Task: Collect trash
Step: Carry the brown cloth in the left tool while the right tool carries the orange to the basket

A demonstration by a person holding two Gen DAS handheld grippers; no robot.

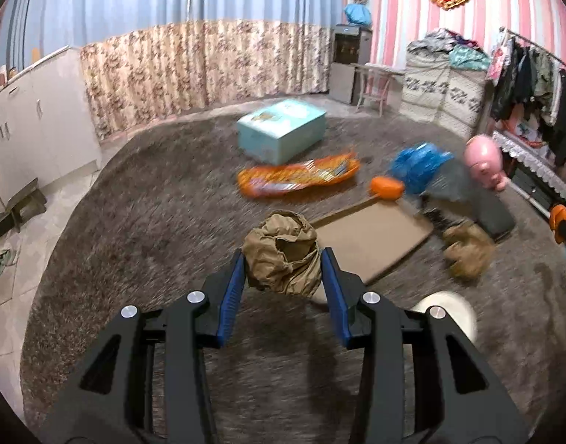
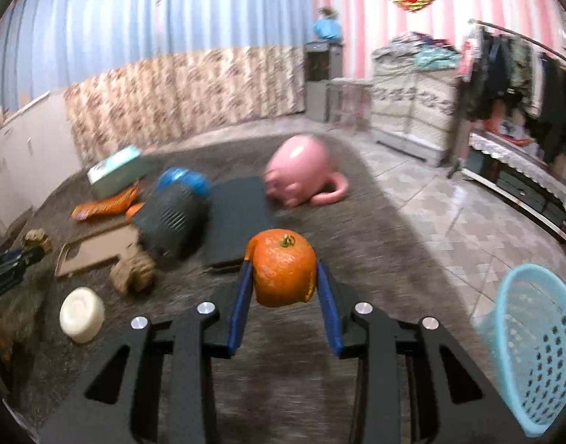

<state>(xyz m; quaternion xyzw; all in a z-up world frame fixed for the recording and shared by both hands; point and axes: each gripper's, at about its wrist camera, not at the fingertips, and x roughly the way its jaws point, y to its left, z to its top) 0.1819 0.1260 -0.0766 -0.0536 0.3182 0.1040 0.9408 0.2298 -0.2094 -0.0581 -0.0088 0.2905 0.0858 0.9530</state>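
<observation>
Right gripper (image 2: 284, 277) fingers clamped on orange peel (image 2: 283, 268), blue basket (image 2: 534, 351) lower right; left gripper (image 1: 283, 270) gripping crumpled brown paper (image 1: 283, 255).

Dim, warm indoor light with soft shadows on the rug (image 1: 142, 199) beneath each gripper, strong fisheye bending and dark corners at the edges, and motion blur smearing everything beyond the fingers, heavier in the right wrist view, while the grippers themselves stay sharp.

black grippers (image 1: 283, 259) – blue pads (image 2: 242, 296), silver screws
</observation>
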